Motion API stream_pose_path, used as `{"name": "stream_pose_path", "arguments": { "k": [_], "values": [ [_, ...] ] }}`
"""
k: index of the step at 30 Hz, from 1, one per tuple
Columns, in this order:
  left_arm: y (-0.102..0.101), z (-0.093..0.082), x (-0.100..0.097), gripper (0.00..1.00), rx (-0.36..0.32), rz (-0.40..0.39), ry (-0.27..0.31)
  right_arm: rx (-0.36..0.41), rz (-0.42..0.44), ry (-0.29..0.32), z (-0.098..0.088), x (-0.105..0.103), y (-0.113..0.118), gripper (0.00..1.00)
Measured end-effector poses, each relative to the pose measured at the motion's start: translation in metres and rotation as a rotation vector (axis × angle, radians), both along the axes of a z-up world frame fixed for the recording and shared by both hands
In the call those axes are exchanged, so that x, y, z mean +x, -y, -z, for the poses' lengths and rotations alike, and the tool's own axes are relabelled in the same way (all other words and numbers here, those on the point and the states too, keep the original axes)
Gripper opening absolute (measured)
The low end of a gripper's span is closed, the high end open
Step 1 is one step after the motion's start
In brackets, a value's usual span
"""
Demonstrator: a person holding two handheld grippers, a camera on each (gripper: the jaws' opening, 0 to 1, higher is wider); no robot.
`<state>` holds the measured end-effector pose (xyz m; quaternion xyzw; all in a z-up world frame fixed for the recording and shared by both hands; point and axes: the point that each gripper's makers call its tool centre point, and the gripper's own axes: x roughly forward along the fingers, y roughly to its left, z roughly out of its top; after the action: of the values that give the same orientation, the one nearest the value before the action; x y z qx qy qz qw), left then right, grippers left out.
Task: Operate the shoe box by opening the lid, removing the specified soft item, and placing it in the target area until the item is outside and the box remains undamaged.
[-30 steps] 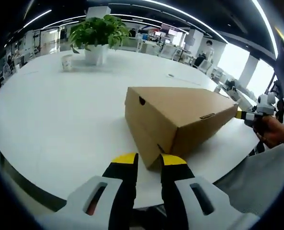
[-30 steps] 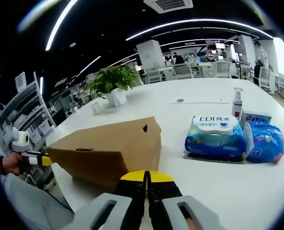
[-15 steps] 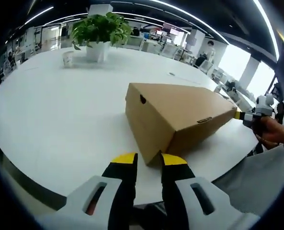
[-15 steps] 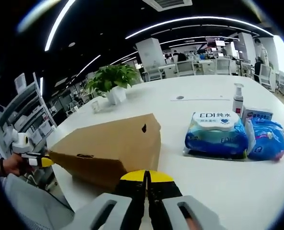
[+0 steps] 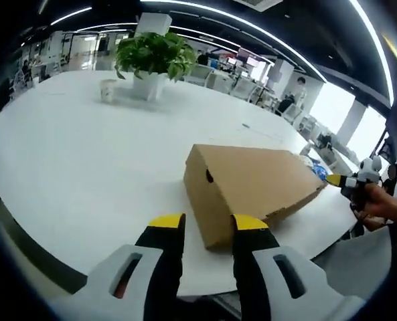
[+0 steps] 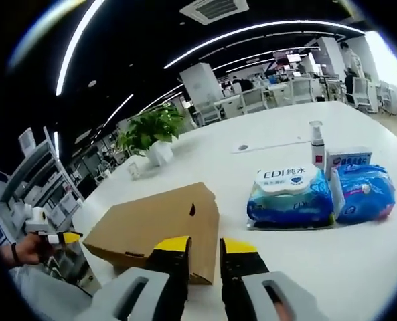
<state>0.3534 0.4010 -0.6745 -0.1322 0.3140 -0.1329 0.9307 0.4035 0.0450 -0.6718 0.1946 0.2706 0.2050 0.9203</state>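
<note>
Shoe box (image 5: 252, 190) flat on white worktop (image 5: 84, 160), near the front edge, lid still down. Plain brown cardboard, small round vent hole in the end panel. Same box (image 6: 158, 227) in right gripper view, low and to the left, one corner just ahead of the tongs.

Left tongs (image 5: 208, 224) apart, nothing between them, near corner of box showing in the gap; contact not certain. Right tongs (image 6: 205, 244) also apart and holding nothing, just short of the box corner.

Right tongs visible at far right of left gripper view, yellow tips at the far end of the box. Left tongs seen likewise at far left of right gripper view, held in a hand.

Beside the box, well apart: tissue pack (image 6: 288, 194), blue pack (image 6: 362, 194), pump bottle (image 6: 316, 140), small carton (image 6: 349, 159). Potted plant (image 5: 154, 57) and cup (image 5: 108, 90) farther back.

Handling estimate: box light, thin-walled, stiff only along folds; likely to slide on smooth worktop if pushed from one end. Lid edge creases or tears easily under a hard pinch. Best hold judged to be the lower lip of the lid at a short end, lifted gently while the other tongs steady the base. Soft item inside not visible; expected limp and compliant.
</note>
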Motion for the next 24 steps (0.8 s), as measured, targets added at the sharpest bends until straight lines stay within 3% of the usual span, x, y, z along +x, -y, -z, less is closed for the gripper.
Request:
{"name": "stream_pose_path", "arguments": {
  "k": [2, 8, 13, 24],
  "values": [
    [0.012, -0.006, 0.004, 0.35, -0.065, 0.011, 0.003, 0.020, -0.033, 0.001, -0.003, 0.000, -0.012, 0.26],
    [0.032, -0.003, 0.012, 0.53, -0.112, 0.024, -0.029, 0.023, -0.083, -0.029, 0.008, 0.000, -0.037, 0.33],
    [0.042, 0.005, 0.013, 0.51, -0.124, 0.034, -0.067, 0.009, -0.102, -0.069, 0.017, -0.004, -0.044, 0.38],
    [0.050, 0.037, 0.005, 0.45, -0.134, 0.038, -0.184, 0.019, -0.122, -0.142, 0.036, -0.011, -0.045, 0.37]
  ]
}}
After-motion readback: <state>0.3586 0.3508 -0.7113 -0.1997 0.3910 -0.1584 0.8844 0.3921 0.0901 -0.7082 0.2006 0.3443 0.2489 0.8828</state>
